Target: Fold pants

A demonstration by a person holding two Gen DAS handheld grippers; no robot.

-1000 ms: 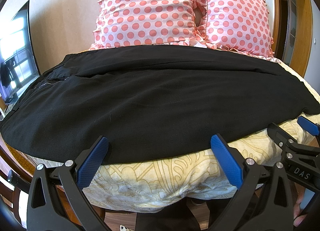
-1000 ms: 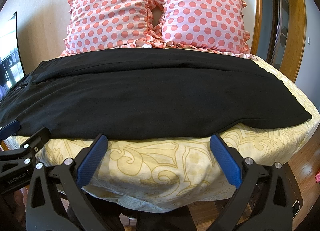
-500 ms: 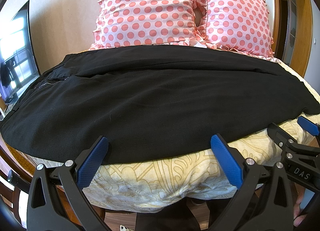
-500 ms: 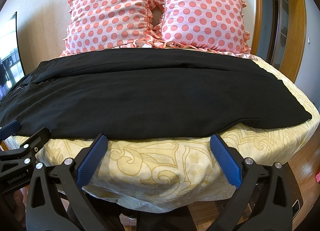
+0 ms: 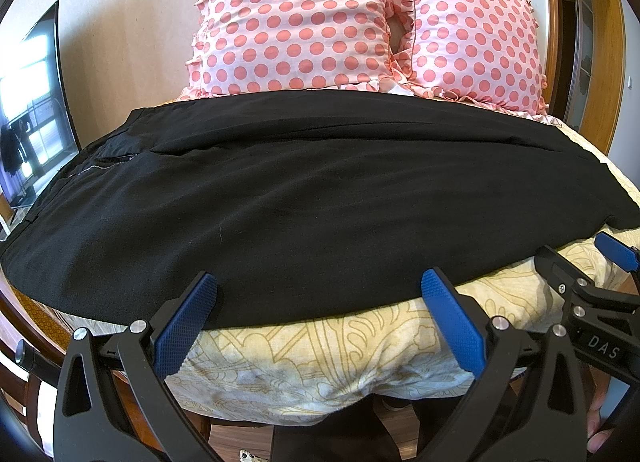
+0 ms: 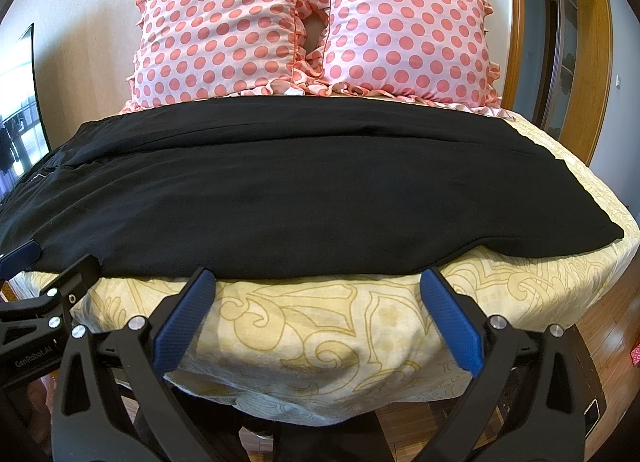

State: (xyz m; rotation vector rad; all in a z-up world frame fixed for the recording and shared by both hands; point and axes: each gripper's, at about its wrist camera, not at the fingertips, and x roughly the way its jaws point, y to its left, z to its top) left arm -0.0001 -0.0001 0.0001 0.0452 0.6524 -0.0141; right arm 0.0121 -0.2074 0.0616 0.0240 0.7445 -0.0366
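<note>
Black pants (image 5: pixel 320 202) lie flat across the bed, one leg over the other, waist and zipper to the left, leg ends to the right. They also fill the right wrist view (image 6: pixel 304 190). My left gripper (image 5: pixel 318 290) is open and empty, its blue pads just at the pants' near edge. My right gripper (image 6: pixel 318 288) is open and empty at the near edge further right. The right gripper shows at the right of the left wrist view (image 5: pixel 592 282); the left gripper shows at the left of the right wrist view (image 6: pixel 40 282).
The bed has a cream patterned sheet (image 6: pixel 320 334). Two pink polka-dot pillows (image 5: pixel 300 18) lean on the wall behind the pants. A TV screen (image 5: pixel 32 110) stands left. A wooden door frame (image 6: pixel 596 62) is right. Wooden floor (image 6: pixel 612 342) lies below.
</note>
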